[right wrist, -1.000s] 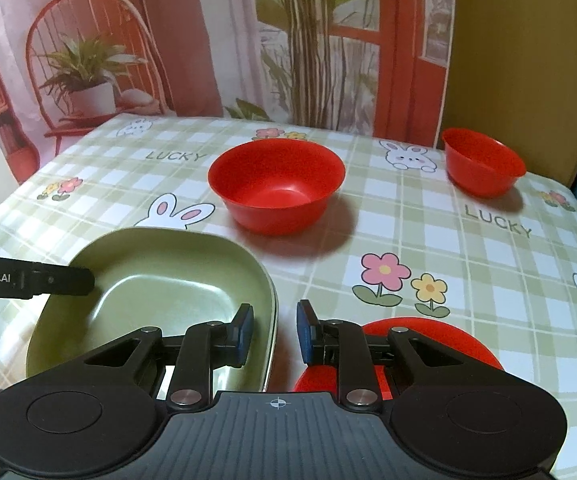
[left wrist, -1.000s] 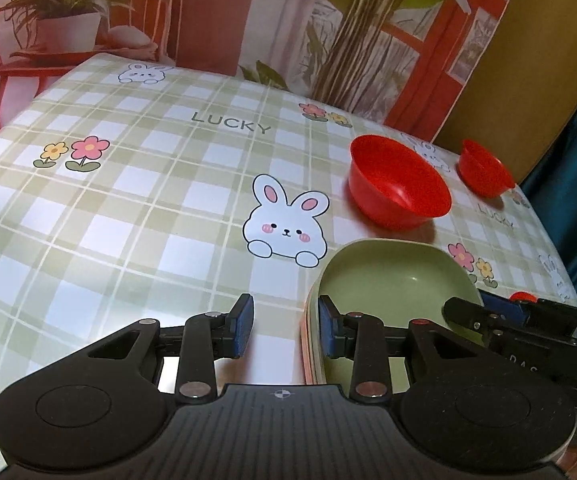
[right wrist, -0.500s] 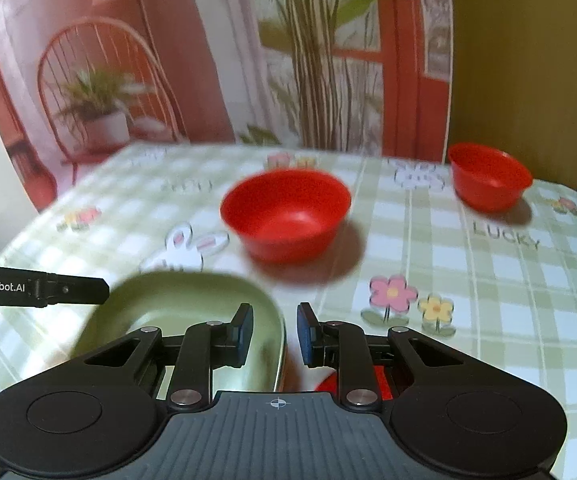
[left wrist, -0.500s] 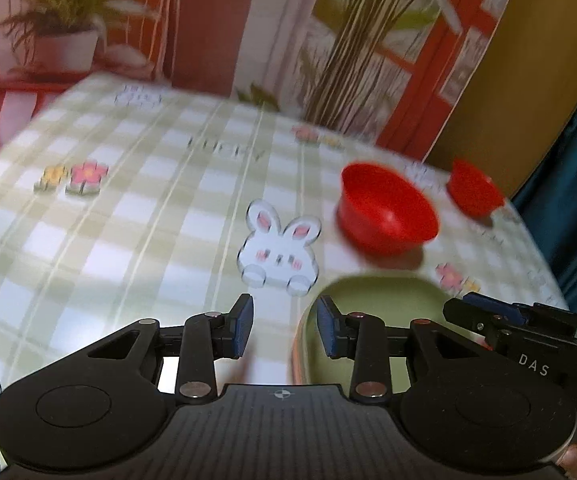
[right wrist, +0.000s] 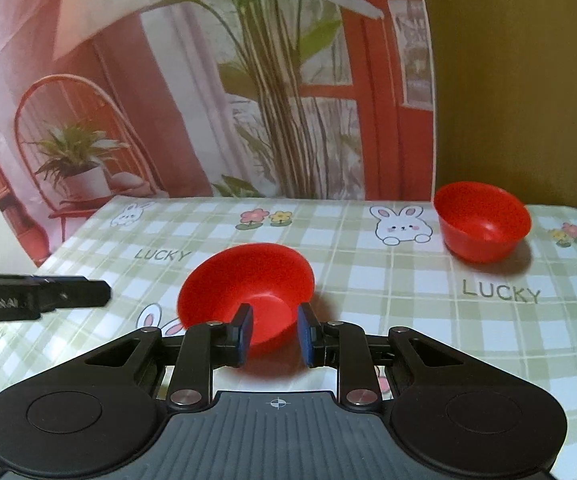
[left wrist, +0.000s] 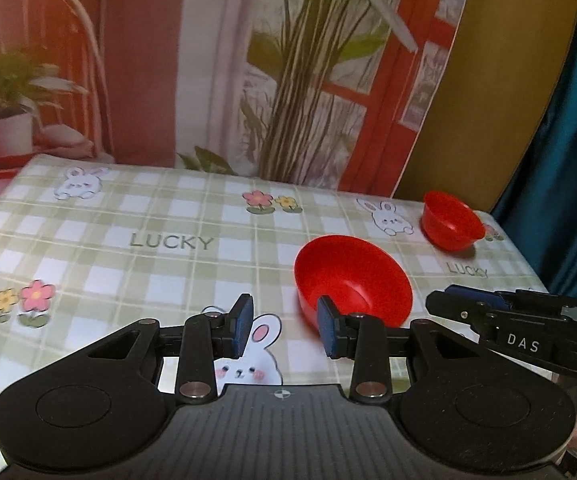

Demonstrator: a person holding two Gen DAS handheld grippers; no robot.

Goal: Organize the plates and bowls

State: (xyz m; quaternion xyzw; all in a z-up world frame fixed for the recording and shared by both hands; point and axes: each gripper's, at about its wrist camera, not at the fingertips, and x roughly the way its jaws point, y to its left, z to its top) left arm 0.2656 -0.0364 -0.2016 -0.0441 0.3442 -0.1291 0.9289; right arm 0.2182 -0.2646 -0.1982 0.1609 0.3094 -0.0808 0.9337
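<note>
A large red bowl stands mid-table; it also shows in the right wrist view. A small red bowl stands at the far right corner, also seen in the right wrist view. My left gripper is open and empty, left of and nearer than the large bowl. My right gripper is open and empty, its jaws framing the large bowl's near side without touching it. The right gripper also shows in the left wrist view. The green plate and the red plate are out of view.
The table has a green checked cloth with rabbits, flowers and the word LUCKY. A printed backdrop hangs behind the far edge. A teal curtain hangs at the right. The left gripper's finger reaches in at the left.
Both grippers have risen and tilted up and forward. The green plate and red plate have dropped out of view. The large red bowl now sits between the right gripper's jaws in view.
</note>
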